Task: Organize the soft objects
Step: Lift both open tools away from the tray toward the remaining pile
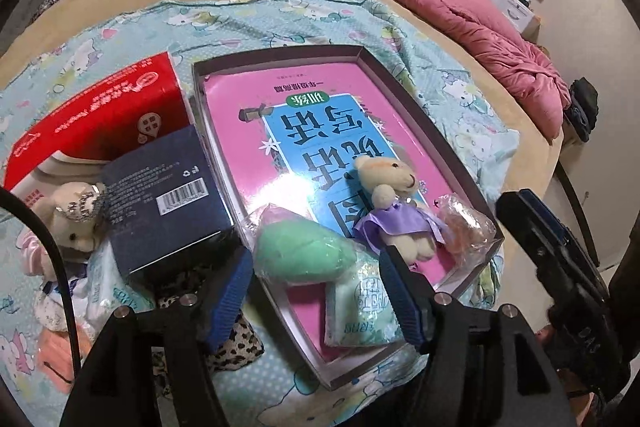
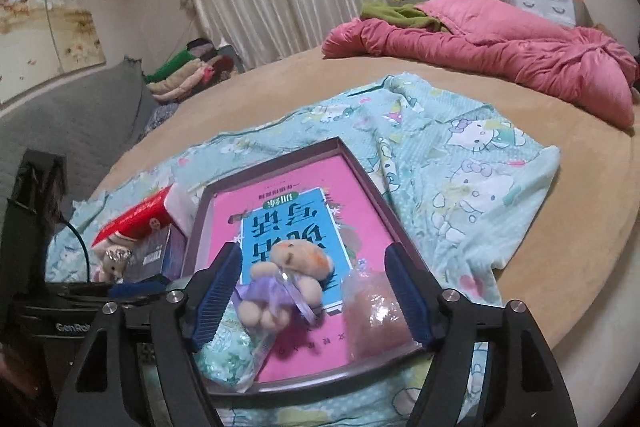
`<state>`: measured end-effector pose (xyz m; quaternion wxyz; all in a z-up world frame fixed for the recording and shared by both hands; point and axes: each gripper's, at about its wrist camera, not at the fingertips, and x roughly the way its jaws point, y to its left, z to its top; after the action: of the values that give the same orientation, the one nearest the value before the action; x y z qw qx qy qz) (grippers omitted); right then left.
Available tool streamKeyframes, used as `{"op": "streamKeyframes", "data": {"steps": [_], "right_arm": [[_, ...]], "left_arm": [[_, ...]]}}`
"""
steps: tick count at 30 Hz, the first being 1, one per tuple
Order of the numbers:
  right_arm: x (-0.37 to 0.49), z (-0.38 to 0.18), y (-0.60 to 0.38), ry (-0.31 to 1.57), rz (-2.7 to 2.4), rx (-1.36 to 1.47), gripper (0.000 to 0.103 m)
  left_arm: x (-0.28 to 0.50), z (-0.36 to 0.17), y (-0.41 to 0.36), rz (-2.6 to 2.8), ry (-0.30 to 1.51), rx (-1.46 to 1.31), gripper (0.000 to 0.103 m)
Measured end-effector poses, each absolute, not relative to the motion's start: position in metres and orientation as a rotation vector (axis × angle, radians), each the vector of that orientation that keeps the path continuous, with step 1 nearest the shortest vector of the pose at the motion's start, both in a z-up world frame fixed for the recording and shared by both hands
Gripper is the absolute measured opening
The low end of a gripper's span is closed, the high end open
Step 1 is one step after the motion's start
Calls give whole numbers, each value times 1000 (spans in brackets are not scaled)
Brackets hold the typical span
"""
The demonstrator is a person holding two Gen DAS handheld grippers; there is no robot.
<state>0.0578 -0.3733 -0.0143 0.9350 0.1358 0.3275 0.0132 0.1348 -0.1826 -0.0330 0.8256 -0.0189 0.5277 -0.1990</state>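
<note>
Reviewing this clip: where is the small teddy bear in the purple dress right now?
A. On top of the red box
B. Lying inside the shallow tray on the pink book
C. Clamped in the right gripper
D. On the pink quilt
B: the teddy bear in the purple dress lies on the pink book inside the tray, and no gripper pads touch it.

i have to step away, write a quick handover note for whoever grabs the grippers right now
Left gripper: open, holding nothing, above the green sponge.
Right gripper: open, holding nothing, over the purple-dress bear.
Done: in the tray lie the sponge, that bear, a tissue pack and a pink item in a clear bag.
Left: the crowned bear and other soft bits lie outside, left of the tray beside the dark blue box.
</note>
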Motion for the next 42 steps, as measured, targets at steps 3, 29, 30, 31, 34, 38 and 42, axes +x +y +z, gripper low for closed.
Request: {"op": "streamKeyframes", "data": {"steps": [3, 29, 30, 31, 34, 38, 42], "right_arm": [[59, -14, -370, 673, 22, 259, 76], [46, 37, -294, 617, 187, 153, 83], [45, 38, -292, 618, 193, 156, 83], [45, 40, -289, 621, 199, 155, 83], [45, 42, -282, 626, 212, 144, 83], [43, 45, -271, 631, 240, 133, 84], [41, 48, -259, 628, 275, 120, 84]], "left_arm": [[127, -25, -179, -408, 1095, -31, 71], [81, 29, -73, -264, 958, -57, 75], [79, 31, -68, -256, 952, -63, 75], [77, 34, -62, -248, 947, -73, 75], [74, 39, -48, -228, 936, -92, 75], [69, 44, -28, -193, 924, -121, 75], [65, 46, -8, -152, 911, -128, 75]]}}
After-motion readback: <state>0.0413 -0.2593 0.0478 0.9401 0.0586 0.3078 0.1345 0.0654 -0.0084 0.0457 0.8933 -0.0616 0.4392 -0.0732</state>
